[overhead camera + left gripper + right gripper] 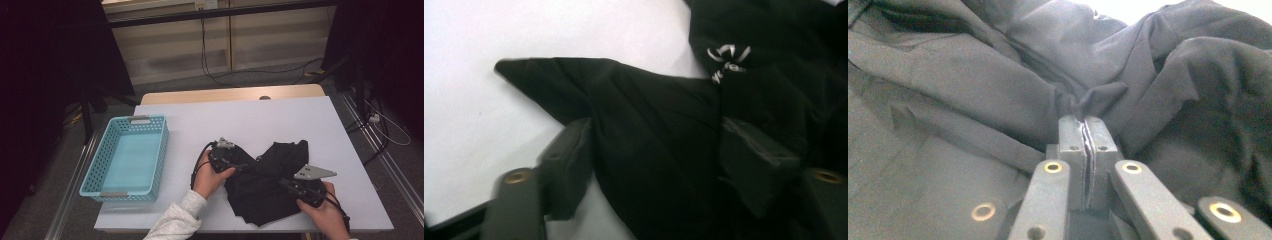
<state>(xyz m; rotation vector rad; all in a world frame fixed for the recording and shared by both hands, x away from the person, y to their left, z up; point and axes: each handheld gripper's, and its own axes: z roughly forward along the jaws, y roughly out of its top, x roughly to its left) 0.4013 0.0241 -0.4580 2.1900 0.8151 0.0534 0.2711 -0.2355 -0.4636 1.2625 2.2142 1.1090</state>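
A crumpled black garment (265, 192) lies on the white table (280, 115), near its front edge. My left gripper (243, 167) reaches into the garment's left side. In the left gripper view its jaws (654, 137) stand apart on either side of a pointed fold of the black garment (659, 165), not pinching it. A small white logo (726, 57) shows on the cloth beyond. My right gripper (286, 183) is at the garment's right side. In the right gripper view it (1087, 125) is shut tight on a thin fold of the black garment (973, 85).
A light blue perforated basket (162, 150) sits empty on the table's left part. The table's front edge is close to both hands. Cables lie on the floor beyond the far edge and to the right.
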